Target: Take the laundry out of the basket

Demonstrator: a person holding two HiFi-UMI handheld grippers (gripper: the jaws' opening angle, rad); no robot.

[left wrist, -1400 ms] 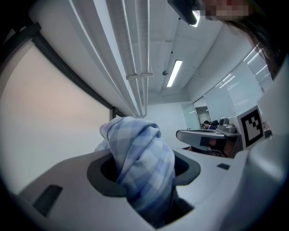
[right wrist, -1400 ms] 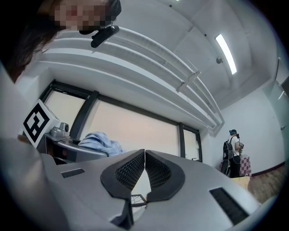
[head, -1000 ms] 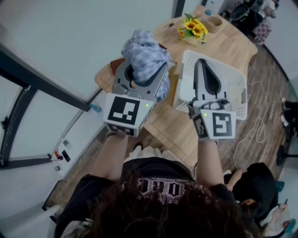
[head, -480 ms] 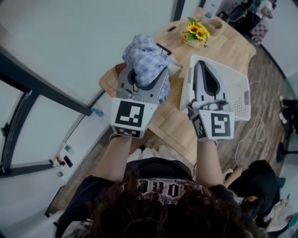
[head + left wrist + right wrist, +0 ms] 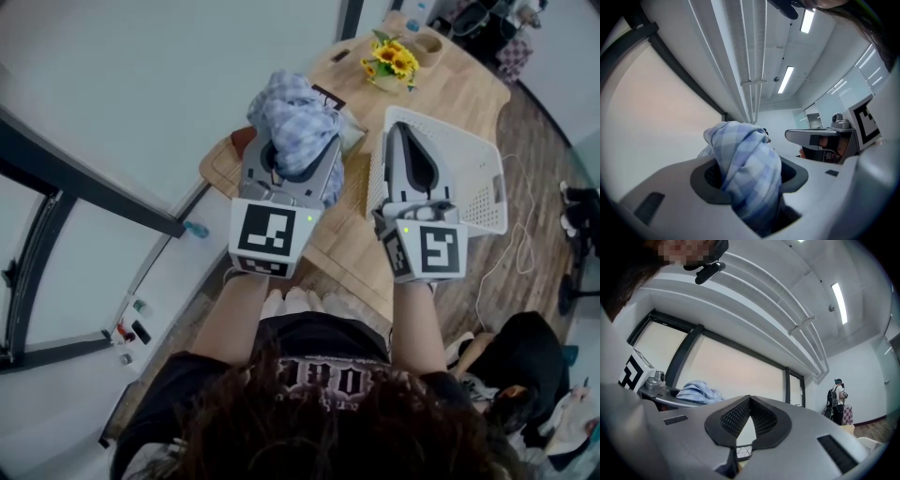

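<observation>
A blue checked cloth (image 5: 295, 112) is bunched up and held in the air over the left end of the wooden table (image 5: 347, 246). My left gripper (image 5: 296, 150) is shut on it, and in the left gripper view the cloth (image 5: 747, 168) fills the gap between the jaws of the left gripper (image 5: 751, 174). The white laundry basket (image 5: 480, 178) stands on the table at the right. My right gripper (image 5: 406, 129) hovers over its near left side. In the right gripper view the right gripper (image 5: 749, 400) has its pads touching at the tips with nothing between them.
Sunflowers (image 5: 392, 58) and a wooden bowl (image 5: 429, 44) stand at the table's far end. A dark flat item (image 5: 329, 97) lies behind the cloth. A white cable (image 5: 518, 258) trails on the floor at the right. A person (image 5: 837, 399) stands far off.
My left gripper with the cloth has drifted slightly to the right. The right gripper stays over the basket, jaws unchanged.
</observation>
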